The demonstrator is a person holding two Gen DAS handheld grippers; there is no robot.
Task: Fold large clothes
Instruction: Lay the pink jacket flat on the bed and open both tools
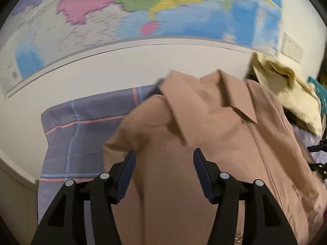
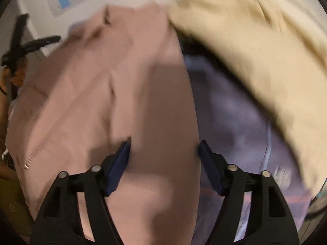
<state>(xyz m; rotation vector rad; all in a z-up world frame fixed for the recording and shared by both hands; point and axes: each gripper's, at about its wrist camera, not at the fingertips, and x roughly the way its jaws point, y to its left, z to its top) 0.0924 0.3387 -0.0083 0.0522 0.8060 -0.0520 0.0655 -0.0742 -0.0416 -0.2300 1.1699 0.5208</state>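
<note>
Both grippers, left (image 1: 163,171) & right (image 2: 163,163), hang w/ jaws released above the tan jacket (image 1: 214,132) spread on the checked sheet (image 1: 81,126), so a careless grab could bunch its collar or drag the yellow garment (image 2: 245,40) along

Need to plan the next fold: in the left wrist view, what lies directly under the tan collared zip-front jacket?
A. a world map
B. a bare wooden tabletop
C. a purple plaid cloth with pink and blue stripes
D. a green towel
C: the purple plaid cloth shows beneath and left of the tan collared zip-front jacket.
</note>
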